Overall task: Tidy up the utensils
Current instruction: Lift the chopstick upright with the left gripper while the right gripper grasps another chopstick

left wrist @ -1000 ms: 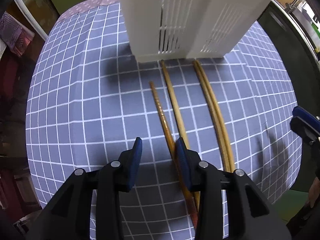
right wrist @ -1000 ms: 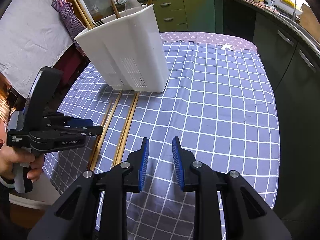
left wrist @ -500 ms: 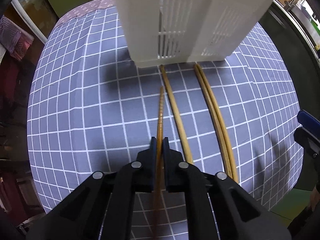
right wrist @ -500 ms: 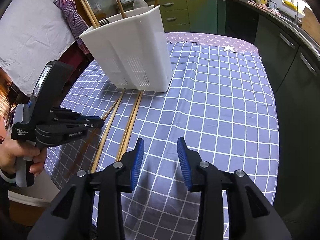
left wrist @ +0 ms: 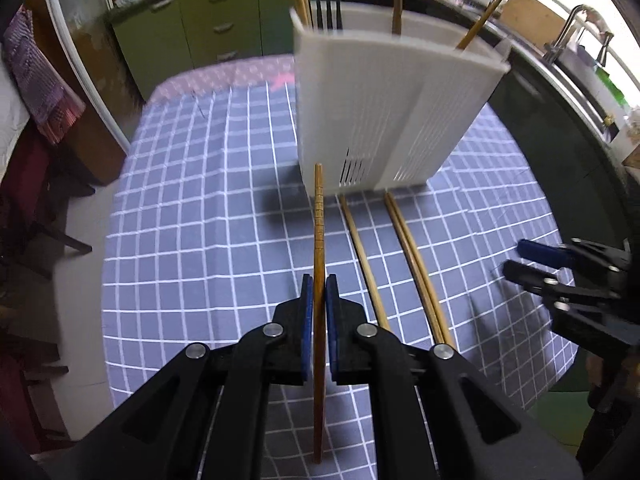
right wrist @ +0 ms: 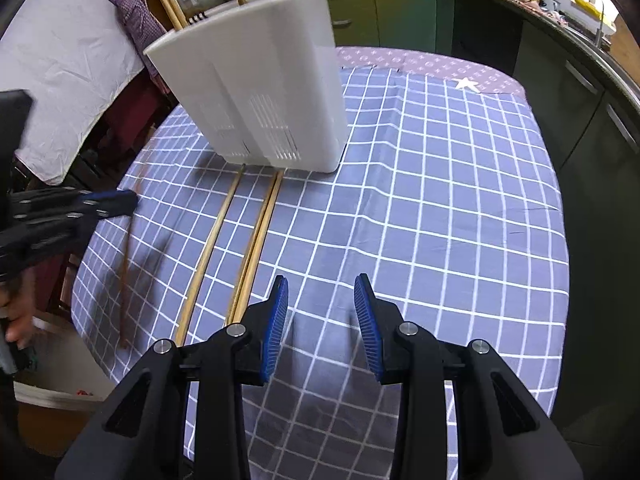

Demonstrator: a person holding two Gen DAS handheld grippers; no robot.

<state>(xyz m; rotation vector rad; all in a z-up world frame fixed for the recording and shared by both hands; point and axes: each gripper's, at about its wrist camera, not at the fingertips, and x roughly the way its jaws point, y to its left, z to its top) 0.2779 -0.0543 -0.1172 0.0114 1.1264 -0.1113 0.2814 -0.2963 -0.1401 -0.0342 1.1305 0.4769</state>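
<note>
Holding: the left gripper (left wrist: 319,304) was pressed together on a dark brown chopstick (left wrist: 319,216), pinching it partway along its length, clear of the cloth
Chopstick tip: its ridged end pointed toward the base of the white utensil holder (left wrist: 384,108), close to the slotted lower wall; whether it touched was unclear
Right gripper: the right gripper (right wrist: 321,320) hung spread wide over the checked cloth, gripping nothing, its blue pads (right wrist: 276,320) apart
Utensil holder: it stood upright toward the far edge of the tabletop (right wrist: 460,200), with several sticks and a dark fork rising from its top
Single chopstick: one pale chopstick (left wrist: 362,252) lay on the cloth, running from the holder's base toward the near edge
Chopstick pair: two more pale chopsticks (left wrist: 416,264) lay touching side by side, just to the right of the single one, also starting at the holder's base
Right view: the held chopstick (right wrist: 126,272) appeared blurred near the left edge of the tabletop, beside the left gripper (right wrist: 120,202)
</note>
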